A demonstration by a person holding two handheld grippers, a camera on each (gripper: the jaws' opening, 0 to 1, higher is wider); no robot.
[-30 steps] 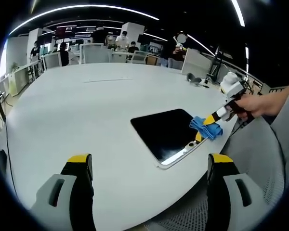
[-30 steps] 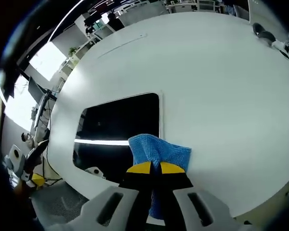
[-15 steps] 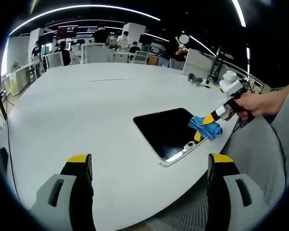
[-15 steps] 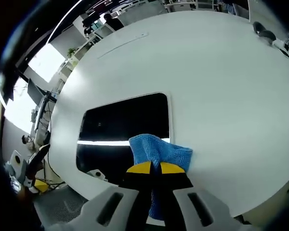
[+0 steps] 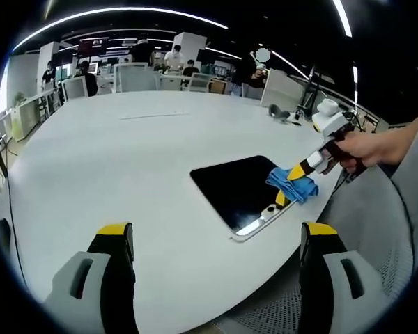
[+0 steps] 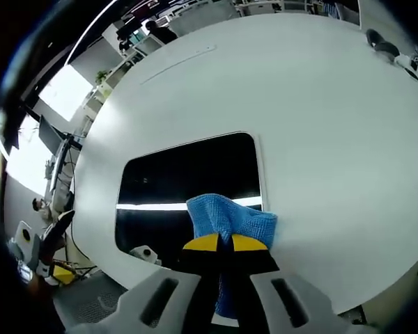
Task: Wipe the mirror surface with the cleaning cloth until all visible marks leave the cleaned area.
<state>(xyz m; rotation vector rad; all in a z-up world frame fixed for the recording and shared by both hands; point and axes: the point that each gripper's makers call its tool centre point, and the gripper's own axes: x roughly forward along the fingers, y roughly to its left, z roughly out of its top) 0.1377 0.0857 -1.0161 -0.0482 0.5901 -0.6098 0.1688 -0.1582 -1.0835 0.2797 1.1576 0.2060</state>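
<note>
Right gripper [image 6: 218, 243] is clamped on the blue cloth [image 6: 230, 217], which sits just ahead of its 2 jaws, pressed on the near right corner of the mirror [image 6: 188, 174] — mid-wipe. Mirror lies flat on the white table [image 6: 320, 125], well ahead and right of the left gripper [image 5: 216, 240], whose jaws stand wide apart, holding nothing. Glass looks dark, reflecting a light strip; marks too small to tell, so most of it probably still needs passes.

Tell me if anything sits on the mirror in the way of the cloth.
Nothing visible does. The blue cleaning cloth, clamped in the right claw, already rests on the mirror near one corner, and the dark glass ahead looks bare.
</note>
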